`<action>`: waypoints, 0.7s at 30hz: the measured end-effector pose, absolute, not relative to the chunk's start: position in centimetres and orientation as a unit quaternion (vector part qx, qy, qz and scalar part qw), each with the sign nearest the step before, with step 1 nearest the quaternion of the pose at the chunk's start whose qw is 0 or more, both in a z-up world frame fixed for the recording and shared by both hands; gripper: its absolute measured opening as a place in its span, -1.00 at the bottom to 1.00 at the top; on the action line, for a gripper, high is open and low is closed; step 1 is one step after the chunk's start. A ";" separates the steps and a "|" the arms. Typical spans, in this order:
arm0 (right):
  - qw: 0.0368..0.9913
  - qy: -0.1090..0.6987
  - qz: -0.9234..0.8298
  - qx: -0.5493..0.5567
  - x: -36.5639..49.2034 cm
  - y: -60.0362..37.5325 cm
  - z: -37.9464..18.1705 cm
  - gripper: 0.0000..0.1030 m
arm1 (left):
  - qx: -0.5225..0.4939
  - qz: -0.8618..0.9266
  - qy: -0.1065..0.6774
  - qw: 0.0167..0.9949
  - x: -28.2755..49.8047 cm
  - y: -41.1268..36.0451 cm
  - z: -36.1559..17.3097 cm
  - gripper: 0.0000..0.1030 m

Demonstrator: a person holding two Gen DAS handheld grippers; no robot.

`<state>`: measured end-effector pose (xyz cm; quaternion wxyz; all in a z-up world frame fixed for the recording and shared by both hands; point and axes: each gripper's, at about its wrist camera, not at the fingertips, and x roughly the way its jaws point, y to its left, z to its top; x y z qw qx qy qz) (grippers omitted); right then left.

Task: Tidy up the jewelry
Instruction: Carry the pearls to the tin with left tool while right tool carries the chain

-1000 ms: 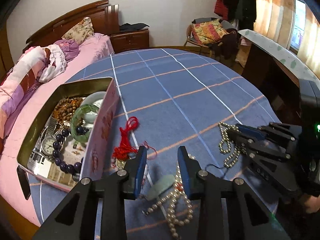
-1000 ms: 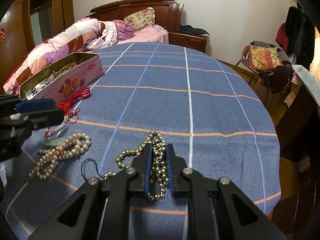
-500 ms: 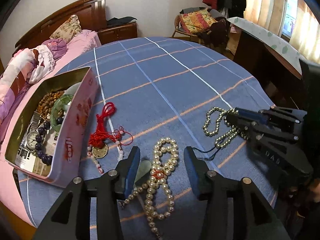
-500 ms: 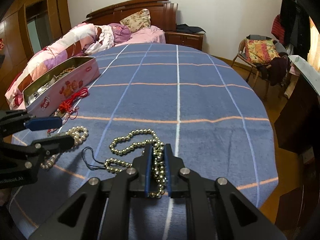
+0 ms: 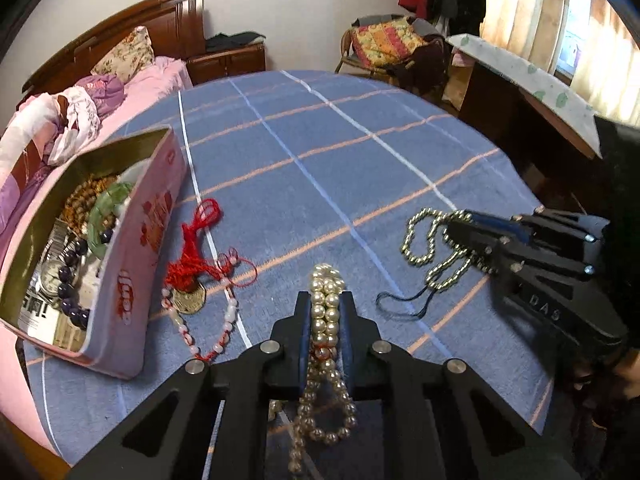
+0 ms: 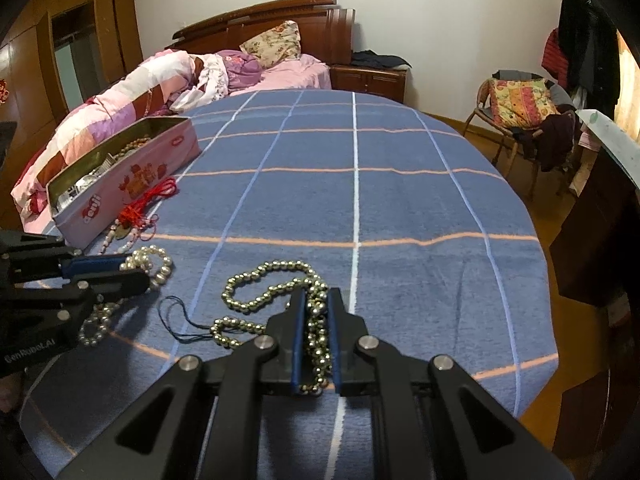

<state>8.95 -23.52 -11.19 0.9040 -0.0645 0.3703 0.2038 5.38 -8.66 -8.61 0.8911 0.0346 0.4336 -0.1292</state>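
Left wrist: left gripper (image 5: 325, 312) closing, apparently pinching the pearl necklace (image 5: 326, 304) (right gripper (image 6: 314, 312) pinches gold beads (image 6: 256, 304)).

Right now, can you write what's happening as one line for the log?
left gripper: closing on pearl necklace | right gripper: shut on gold bead necklace | pink tin: open, holds jewelry

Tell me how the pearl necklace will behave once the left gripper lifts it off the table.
The left gripper is closing on the pearl necklace. The doubled strand looks floppy, so its loose loops will probably dangle and swing. The beads look round and glossy, so it may slip through the pads.
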 end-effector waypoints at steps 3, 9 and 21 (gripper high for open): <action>0.908 0.358 0.209 -0.062 8.7 -23.5 -10.5 -0.75 | 0.029 -0.125 0.413 0.902 5.0 -8.2 -7.3 -0.76; 0.916 0.335 0.213 -0.051 8.3 -23.7 -8.7 -0.75 | 0.022 -0.113 0.381 0.917 4.5 -7.4 -5.3 -0.76; 0.930 0.286 0.229 -0.042 7.4 -22.8 -4.4 -0.75 | 0.005 -0.101 0.347 0.932 4.6 -5.2 -1.7 -0.76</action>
